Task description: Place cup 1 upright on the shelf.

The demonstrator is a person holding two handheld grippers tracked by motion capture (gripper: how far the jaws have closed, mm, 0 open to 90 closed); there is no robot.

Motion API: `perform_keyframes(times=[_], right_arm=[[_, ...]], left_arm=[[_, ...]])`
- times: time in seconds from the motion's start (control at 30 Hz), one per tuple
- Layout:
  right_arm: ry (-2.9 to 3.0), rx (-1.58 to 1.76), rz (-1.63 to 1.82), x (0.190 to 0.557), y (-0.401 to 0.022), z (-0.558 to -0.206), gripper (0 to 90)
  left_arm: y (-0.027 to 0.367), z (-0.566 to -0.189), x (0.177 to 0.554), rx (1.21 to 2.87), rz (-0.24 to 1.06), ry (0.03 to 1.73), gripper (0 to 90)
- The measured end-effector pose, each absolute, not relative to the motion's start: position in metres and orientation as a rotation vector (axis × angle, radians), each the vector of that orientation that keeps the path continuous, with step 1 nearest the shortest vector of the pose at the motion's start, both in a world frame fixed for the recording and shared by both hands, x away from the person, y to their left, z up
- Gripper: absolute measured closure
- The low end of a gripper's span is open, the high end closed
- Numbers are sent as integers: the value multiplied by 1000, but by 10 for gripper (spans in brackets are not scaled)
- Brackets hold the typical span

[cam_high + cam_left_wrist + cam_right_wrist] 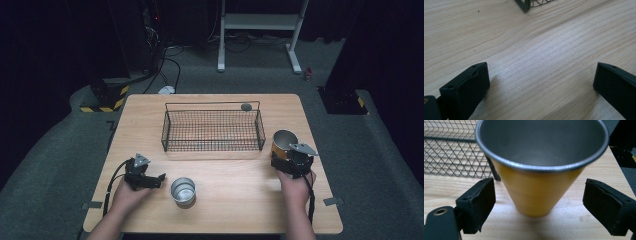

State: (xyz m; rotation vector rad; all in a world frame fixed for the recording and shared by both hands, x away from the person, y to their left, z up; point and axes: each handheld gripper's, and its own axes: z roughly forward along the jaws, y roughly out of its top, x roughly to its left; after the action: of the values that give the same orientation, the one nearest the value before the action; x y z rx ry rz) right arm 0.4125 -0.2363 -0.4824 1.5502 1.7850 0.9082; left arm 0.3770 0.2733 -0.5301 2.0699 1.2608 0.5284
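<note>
A yellow metal cup (283,143) stands upright on the table's right side, close to the wire basket (212,131). My right gripper (292,161) is open just behind it; in the right gripper view the cup (539,182) stands between the jaws, which are apart from its sides. A silver cup (183,190) stands upright near the front middle. My left gripper (150,179) is open, left of the silver cup. In the left gripper view its fingers (466,87) frame bare wood, with a corner of the basket (525,5) at the top.
The black wire basket sits in the middle of the wooden table (220,210). A small round grey object (246,106) lies beyond the basket's far right corner. Cables trail from both grippers. A white frame (260,25) stands on the floor beyond the table.
</note>
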Motion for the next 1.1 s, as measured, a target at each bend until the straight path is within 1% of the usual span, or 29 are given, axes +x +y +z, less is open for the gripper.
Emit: perform_keyframes(times=[0.63, 0.87, 1.1], right_arm=[[1746, 1520, 979, 429, -234, -480, 112], [1738, 1514, 987, 432, -231, -479, 140], [1737, 1513, 982, 431, -230, -479, 147]], left_arm=[[273, -530, 377, 2069, 526, 1260, 11], [273, -530, 377, 2068, 527, 1260, 10], [273, -530, 377, 2068, 527, 1261, 10]])
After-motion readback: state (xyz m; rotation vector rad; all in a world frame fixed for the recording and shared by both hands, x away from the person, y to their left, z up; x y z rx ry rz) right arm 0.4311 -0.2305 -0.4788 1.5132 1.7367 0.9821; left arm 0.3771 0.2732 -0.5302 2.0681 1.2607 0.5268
